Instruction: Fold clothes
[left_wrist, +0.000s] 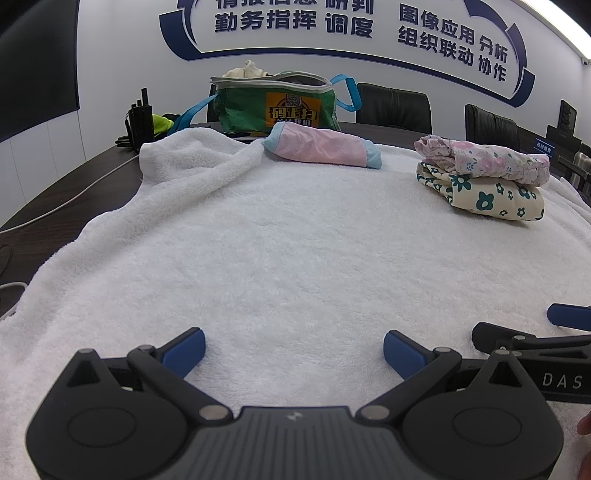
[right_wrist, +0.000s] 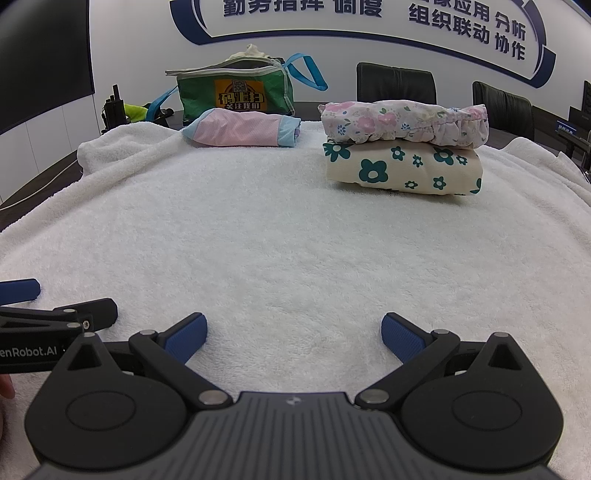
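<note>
White towel (left_wrist: 295, 240) over surface. Far edge: pink folded garment (left_wrist: 321, 149); two floral folded garments (right_wrist: 402, 147), stacked; green bag (left_wrist: 273, 101), contents unclear. Left claw (left_wrist: 293, 352) and right claw (right_wrist: 293, 338): wide, empty.

wall sign (left_wrist: 369, 26): blue Chinese characters, 勤务指挥 调度, 图像应用 分析, 组织联动 协作 (top row cut off)
green bag (right_wrist: 236, 92): orange label 码上扫, 关注我们, QR code above
right gripper (left_wrist: 561, 380): "DAS"
left gripper (right_wrist: 29, 350): "enRobot.AI" (start clipped)
</note>
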